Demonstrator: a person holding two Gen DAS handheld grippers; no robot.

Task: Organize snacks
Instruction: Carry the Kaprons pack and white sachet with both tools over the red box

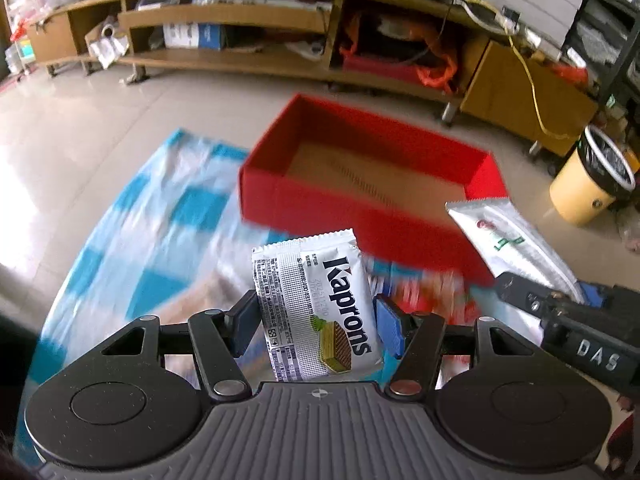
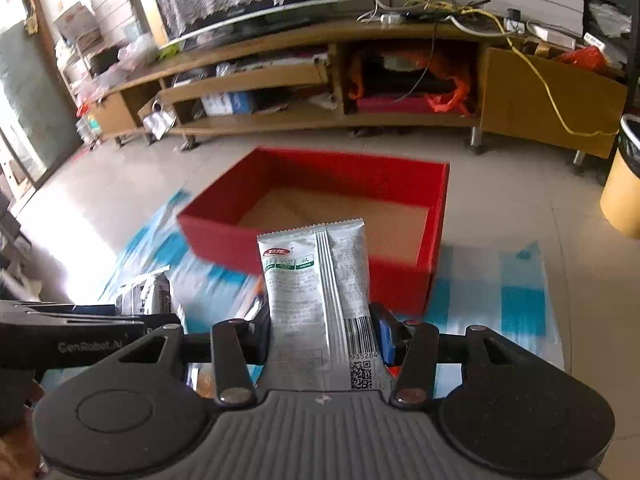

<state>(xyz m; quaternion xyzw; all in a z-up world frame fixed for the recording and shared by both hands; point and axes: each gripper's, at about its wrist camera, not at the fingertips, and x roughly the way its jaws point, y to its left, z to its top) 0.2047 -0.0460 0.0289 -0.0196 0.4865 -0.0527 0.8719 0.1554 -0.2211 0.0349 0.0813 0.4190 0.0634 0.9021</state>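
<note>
My left gripper [image 1: 316,320] is shut on a silver Kaprons wafer packet [image 1: 320,304] and holds it above the blue-checked cloth [image 1: 160,220], short of the red box [image 1: 320,208]. My right gripper [image 2: 320,332] is shut on a tall silver snack packet [image 2: 316,288] with green labels, held upright just before the same red box [image 2: 436,240]. The box shows a bare cardboard floor. The right gripper's packet [image 1: 508,240] shows at the right of the left wrist view. The left gripper and its packet [image 2: 148,292] show at the left of the right wrist view.
More snack packets [image 1: 428,292] lie blurred on the cloth under the grippers. A long wooden TV stand [image 2: 280,80] with cluttered shelves runs behind the box. A yellow bin [image 2: 624,184] stands at the right on the tiled floor.
</note>
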